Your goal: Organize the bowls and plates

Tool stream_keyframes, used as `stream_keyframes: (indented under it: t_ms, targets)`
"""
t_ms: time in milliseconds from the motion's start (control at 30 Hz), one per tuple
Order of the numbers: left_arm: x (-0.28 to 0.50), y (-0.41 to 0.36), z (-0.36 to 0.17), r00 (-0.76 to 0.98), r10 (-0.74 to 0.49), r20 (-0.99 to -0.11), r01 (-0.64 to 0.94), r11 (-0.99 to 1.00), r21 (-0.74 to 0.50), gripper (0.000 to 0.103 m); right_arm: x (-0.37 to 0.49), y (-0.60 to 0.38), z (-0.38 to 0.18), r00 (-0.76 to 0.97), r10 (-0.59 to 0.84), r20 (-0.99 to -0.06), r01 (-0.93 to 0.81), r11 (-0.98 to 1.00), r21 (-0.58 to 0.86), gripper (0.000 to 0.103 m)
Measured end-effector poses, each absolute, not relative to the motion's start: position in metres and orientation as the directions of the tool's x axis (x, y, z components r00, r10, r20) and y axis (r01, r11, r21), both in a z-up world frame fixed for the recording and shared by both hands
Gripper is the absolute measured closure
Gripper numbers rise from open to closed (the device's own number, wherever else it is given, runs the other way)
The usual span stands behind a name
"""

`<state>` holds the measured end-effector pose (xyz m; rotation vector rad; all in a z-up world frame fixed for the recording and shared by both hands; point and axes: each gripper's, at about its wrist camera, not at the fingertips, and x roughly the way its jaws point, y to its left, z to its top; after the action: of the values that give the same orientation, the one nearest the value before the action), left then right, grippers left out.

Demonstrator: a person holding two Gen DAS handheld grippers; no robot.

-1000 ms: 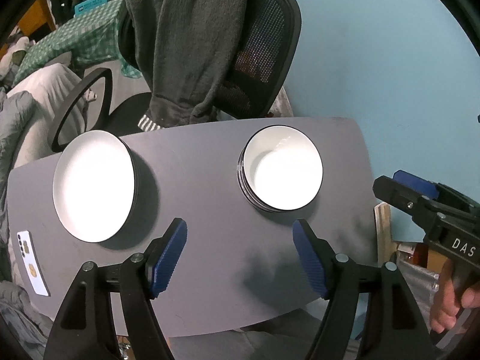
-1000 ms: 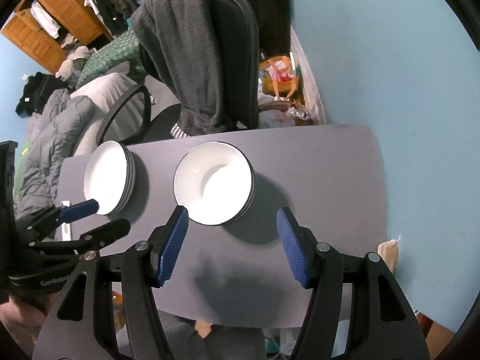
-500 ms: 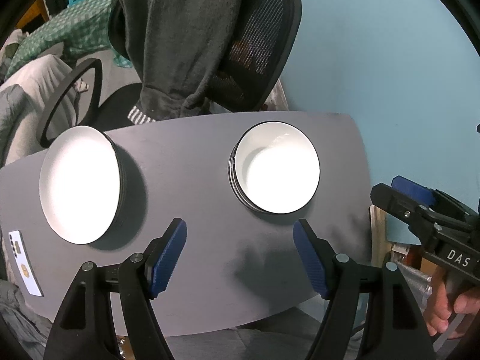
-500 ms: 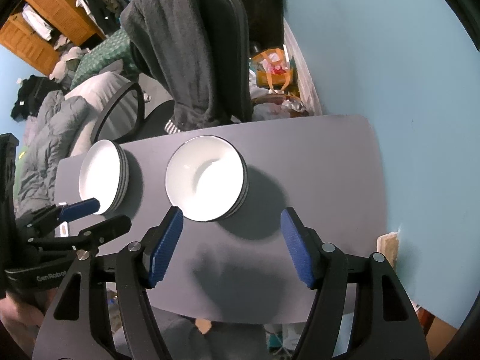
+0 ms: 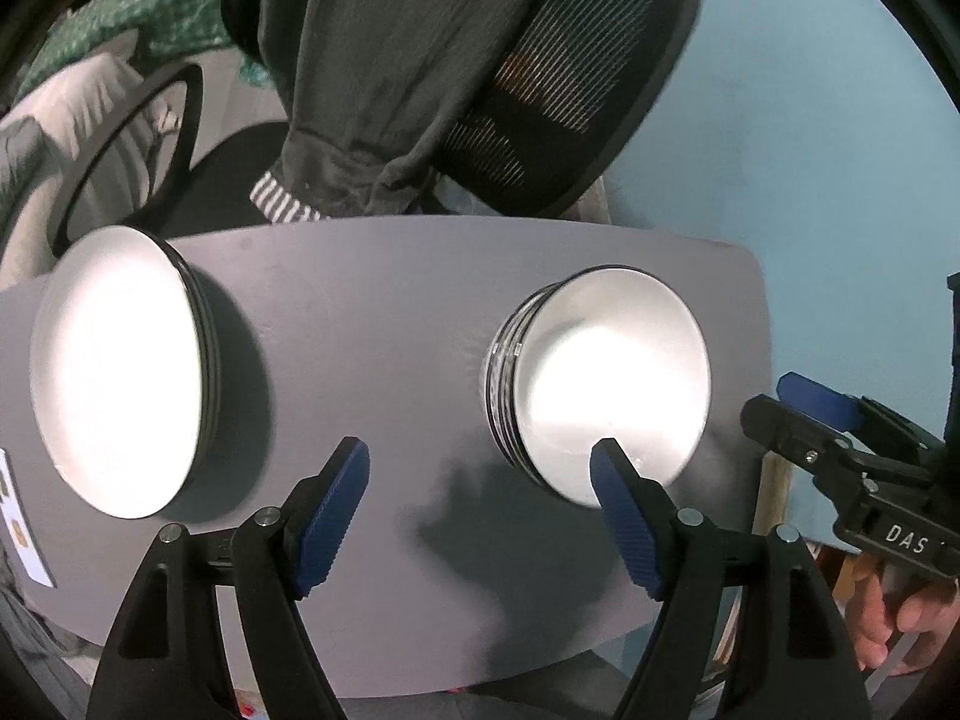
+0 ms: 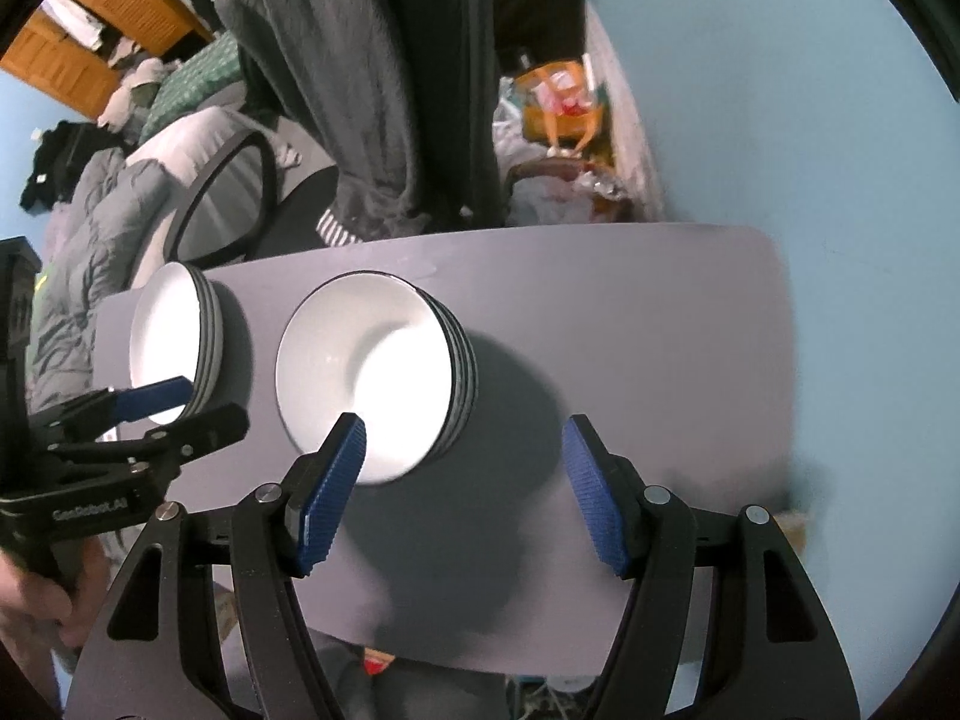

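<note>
Hovering over a grey table (image 5: 384,300), both claws spread wide with nothing between the blue pads.

Left gripper (image 5: 480,501): jaws apart, empty, pointed down at bare tabletop between the two stacks; right pad overlapping the near rim of the bowls in its own view, contact not clear. Seen also from the right wrist view at far left (image 6: 174,402), held by a hand (image 6: 36,594), its blue tip in front of the plates.

Right gripper (image 6: 462,480): jaws just opened wider, then steady, nothing between them; left pad drawn over the near edge of the bowls, right pad over empty table. Visible in the left wrist view at the right edge (image 5: 798,408), gripped by a hand (image 5: 894,618).

Stack of plates (image 5: 114,372) at the left side of the table, white with dark rims. Stack of bowls (image 5: 606,384) to the right of the plates, well apart from them, white inside with dark rims.

Beyond the far edge, an office chair (image 5: 576,90) with a dark garment (image 5: 384,60) draped over its back. Blue wall (image 5: 810,120) on the right. White phone (image 5: 24,534) at the left near corner of the table.
</note>
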<state>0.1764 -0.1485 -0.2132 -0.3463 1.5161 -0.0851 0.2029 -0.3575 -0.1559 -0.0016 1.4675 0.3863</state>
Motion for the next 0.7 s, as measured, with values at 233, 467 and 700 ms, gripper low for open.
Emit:
stream_keyframes:
  t_ms: [233, 467, 700]
  targets:
    - [0.187, -0.155, -0.239, 0.045, -0.258, -0.965, -0.164, 0.951, -0.262, 0.026, 0.222, -0.351, -0.194, -0.022, 0.271, -0.962, -0.271, 0.925, 0.266, 0.036]
    - [0.193, -0.161, -0.259, 0.009, -0.262, -0.965, -0.174, 0.950, -0.259, 0.026, 0.227, -0.344, -0.214, -0.065, 0.269, -0.961, -0.321, 0.906, 0.275, 0.036]
    - [0.196, -0.165, -0.270, -0.009, -0.244, -0.970, -0.161, 0.958, -0.239, 0.027, 0.231, -0.339, -0.224, -0.081, 0.235, -0.969, -0.361, 0.899, 0.248, 0.036]
